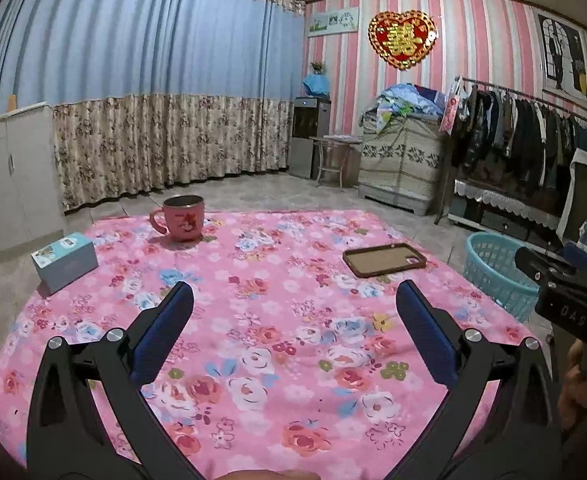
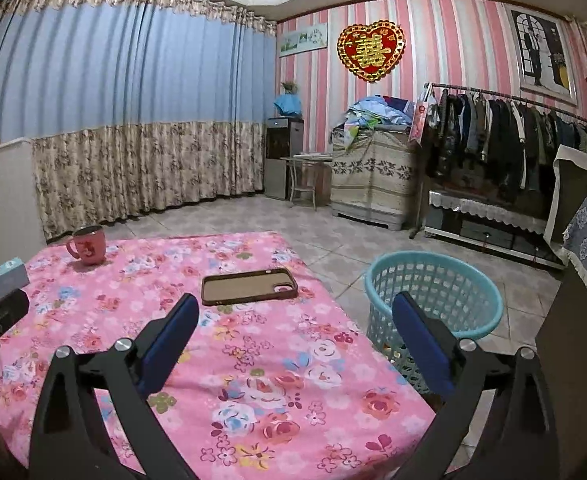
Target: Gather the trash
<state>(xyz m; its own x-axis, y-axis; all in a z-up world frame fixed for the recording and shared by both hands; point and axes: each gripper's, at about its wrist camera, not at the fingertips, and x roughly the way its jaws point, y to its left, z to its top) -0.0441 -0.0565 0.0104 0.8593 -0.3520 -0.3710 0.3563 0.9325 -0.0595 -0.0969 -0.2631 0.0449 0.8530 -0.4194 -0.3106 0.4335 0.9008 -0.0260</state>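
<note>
A table with a pink flowered cloth (image 1: 277, 320) (image 2: 221, 360) fills the foreground. On it stand a pink mug (image 1: 183, 218) (image 2: 89, 245), a light blue box (image 1: 64, 261) (image 2: 7, 278) and a brown phone case (image 1: 384, 259) (image 2: 249, 286). A turquoise mesh basket (image 1: 493, 270) (image 2: 433, 296) stands on the floor off the table's right edge. My left gripper (image 1: 293, 298) is open and empty above the cloth. My right gripper (image 2: 295, 308) is open and empty over the table's right edge, beside the basket. No loose trash shows on the cloth.
Tiled floor lies beyond the table. A white cabinet (image 1: 9, 176) stands at the left. A covered chest (image 2: 373, 184), a small table and a clothes rack (image 2: 513, 136) line the far wall. A chair (image 2: 585, 240) stands at the right.
</note>
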